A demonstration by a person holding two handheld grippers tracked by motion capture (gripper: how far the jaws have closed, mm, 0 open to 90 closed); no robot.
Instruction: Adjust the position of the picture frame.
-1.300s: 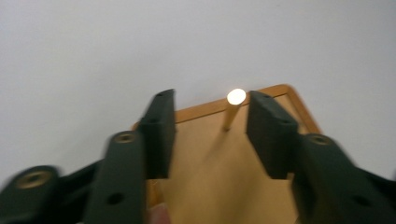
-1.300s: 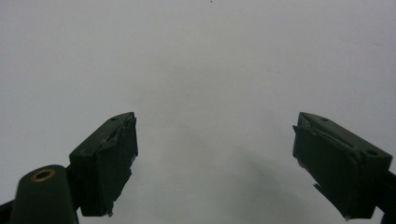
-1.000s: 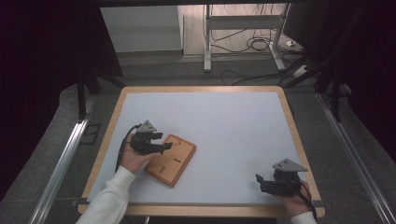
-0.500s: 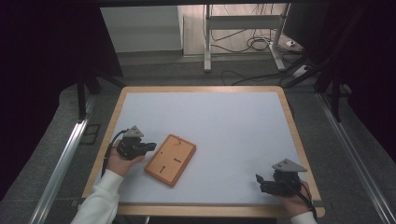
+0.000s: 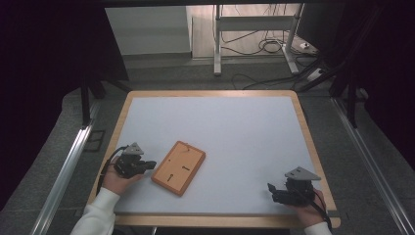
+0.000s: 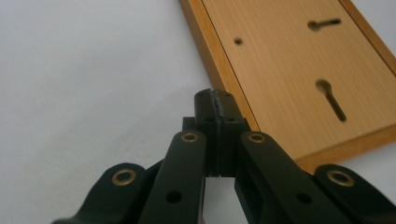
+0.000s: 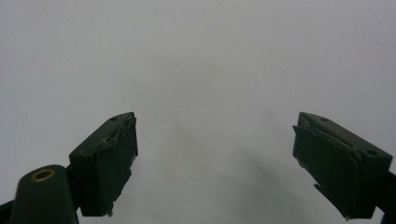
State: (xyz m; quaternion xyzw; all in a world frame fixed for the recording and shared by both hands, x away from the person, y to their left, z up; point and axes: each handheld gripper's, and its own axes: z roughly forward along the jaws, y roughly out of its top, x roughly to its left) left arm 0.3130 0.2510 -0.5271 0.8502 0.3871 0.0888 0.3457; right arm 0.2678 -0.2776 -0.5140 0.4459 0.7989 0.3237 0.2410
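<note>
White tabletop [image 5: 235,132] framed by a pale wooden rim fills the middle of the high view, with grey floor, a metal stand and loose cables in the dim room beyond its far edge. Broad bare surface stretches across the far half and the middle right, leaving plenty of free room between the two hands.

Near the front left lies the wooden board [image 5: 178,167], a flat rectangular panel set at a slant, its visible face cut with keyhole slots and a small round hole. It rests well inside the rim, clear of every edge.

At the front left corner, the left gripper [image 5: 147,165] points at the board's near-left side. Its jaws are pressed together with nothing between them, having just been closing. In the left gripper view the joined tips [image 6: 215,100] sit just beside the board's raised edge [image 6: 289,74]; whether they touch it cannot be told.

At the front right corner, well apart from the board, the right gripper [image 5: 275,192] rests close to the rim. Its jaws stand wide apart in the right gripper view [image 7: 215,163], empty, over plain white surface.
</note>
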